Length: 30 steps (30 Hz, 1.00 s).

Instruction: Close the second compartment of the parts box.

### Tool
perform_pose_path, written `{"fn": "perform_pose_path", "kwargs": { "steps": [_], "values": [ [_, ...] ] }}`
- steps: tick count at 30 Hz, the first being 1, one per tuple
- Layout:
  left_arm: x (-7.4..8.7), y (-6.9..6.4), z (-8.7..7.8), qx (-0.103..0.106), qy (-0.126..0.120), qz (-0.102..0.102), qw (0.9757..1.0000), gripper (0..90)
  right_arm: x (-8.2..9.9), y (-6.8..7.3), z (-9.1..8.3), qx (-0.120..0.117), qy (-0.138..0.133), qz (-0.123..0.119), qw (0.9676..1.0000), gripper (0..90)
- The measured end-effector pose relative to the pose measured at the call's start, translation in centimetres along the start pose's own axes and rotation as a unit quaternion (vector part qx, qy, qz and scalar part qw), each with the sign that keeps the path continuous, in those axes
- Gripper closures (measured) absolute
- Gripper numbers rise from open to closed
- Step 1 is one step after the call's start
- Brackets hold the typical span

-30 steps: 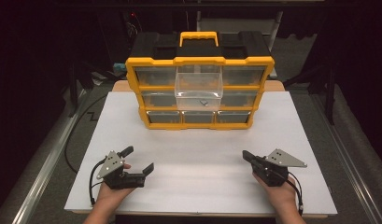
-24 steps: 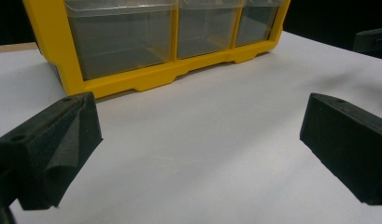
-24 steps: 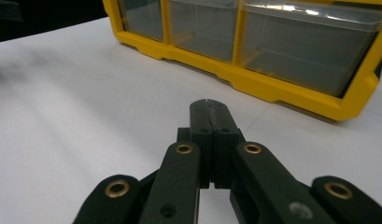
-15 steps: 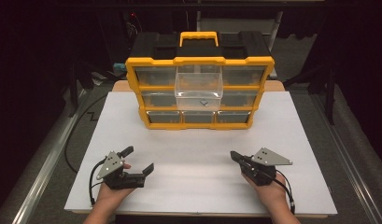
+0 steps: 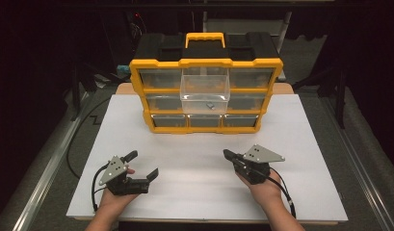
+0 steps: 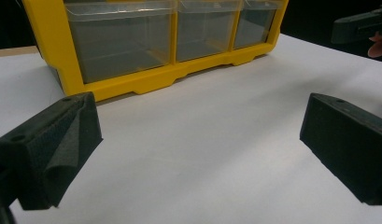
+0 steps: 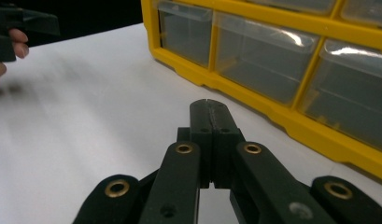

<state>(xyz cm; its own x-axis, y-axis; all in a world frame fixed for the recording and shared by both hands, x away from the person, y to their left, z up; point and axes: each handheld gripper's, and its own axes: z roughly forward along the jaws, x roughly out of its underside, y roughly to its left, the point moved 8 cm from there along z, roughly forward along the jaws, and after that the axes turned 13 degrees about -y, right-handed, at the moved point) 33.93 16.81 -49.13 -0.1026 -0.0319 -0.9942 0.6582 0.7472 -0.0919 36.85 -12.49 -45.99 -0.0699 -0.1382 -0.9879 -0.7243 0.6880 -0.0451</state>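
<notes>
A yellow and black drawer organiser (image 5: 206, 62) stands at the back of the white board (image 5: 194, 192). Its middle clear drawer (image 5: 205, 94) is pulled out, and a small dark piece (image 5: 210, 106) lies inside. At the front left, my left gripper (image 5: 143, 164) rests open with nothing between its pads (image 6: 53, 144); the left gripper view faces the organiser's bottom row (image 6: 132, 86). My right gripper (image 5: 227, 154) is at the front right, jaws shut and empty, pointing toward the organiser. In the right gripper view the shut jaws (image 7: 208, 105) aim at the bottom drawers (image 7: 272, 107).
The board lies on a wooden tabletop (image 5: 281, 89) with dark floor and metal rails on both sides. Black cables (image 5: 76, 139) run along the left. Bare board lies between the grippers and the organiser.
My right gripper has slid left and slightly forward, toward the board's centre, still shut. The left gripper and the organiser have not moved.
</notes>
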Motion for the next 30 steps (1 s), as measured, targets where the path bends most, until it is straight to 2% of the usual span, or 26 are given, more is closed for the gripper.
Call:
{"fn": "perform_pose_path", "kwargs": {
  "steps": [4,14,20,30],
  "values": [
    [0.0,0.0,0.0,0.002,0.002,0.002,1.0,0.2,-0.8,0.5,0.7,-0.005,-0.007,0.005,1.0,90.0],
    [0.0,0.0,-0.1,0.003,0.001,0.006,1.0,0.2,-2.4,1.4,2.4,-0.018,-0.02,0.0,0.9996,90.0],
    [0.0,-0.1,0.0,0.004,-0.002,0.004,1.0,0.3,-3.4,1.6,3.0,-0.018,-0.03,0.004,0.9994,90.0],
    [-0.1,-0.1,-0.1,0.005,-0.003,0.006,1.0,0.3,-5.8,1.9,3.6,-0.021,-0.045,-0.008,0.9987,90.0]
  ]
}}
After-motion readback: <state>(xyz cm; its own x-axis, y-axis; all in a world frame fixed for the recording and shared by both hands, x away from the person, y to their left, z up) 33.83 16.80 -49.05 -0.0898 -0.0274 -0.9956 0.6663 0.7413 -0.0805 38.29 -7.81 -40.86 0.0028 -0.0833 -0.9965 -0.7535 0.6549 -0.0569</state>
